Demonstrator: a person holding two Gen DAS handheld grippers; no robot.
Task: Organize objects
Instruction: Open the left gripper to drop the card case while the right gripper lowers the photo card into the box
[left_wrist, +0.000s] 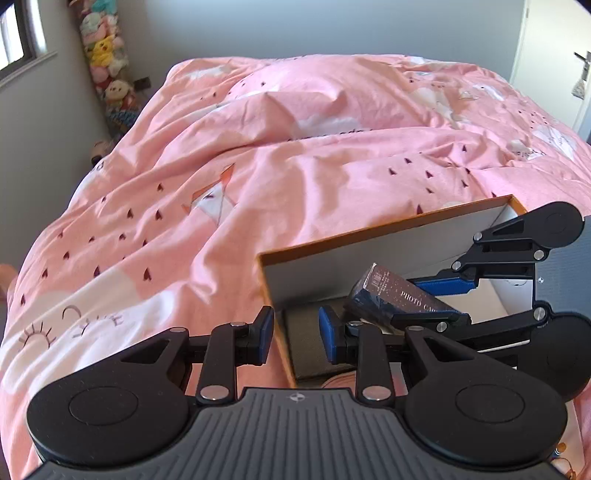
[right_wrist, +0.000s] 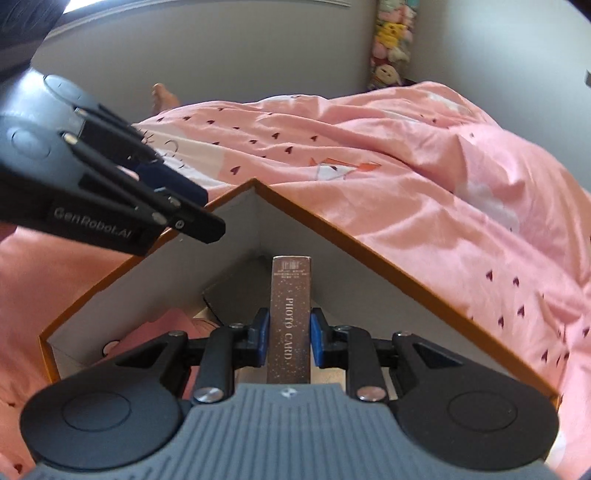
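Observation:
An orange-edged box with white inner walls (left_wrist: 369, 254) lies on the pink bed; it also shows in the right wrist view (right_wrist: 229, 236). My right gripper (right_wrist: 290, 341) is shut on a dark photo card box (right_wrist: 290, 314) and holds it inside the orange box, tilted; the photo card box also shows in the left wrist view (left_wrist: 399, 301). My left gripper (left_wrist: 295, 334) is open, its jaws astride the box's left wall without gripping it. A dark flat item (left_wrist: 306, 343) lies on the box floor.
A pink duvet (left_wrist: 258, 166) covers the whole bed. Plush toys (left_wrist: 105, 59) hang in the far corner by a window. A white door (left_wrist: 554, 66) stands at the right. Something pink (right_wrist: 177, 321) lies inside the box.

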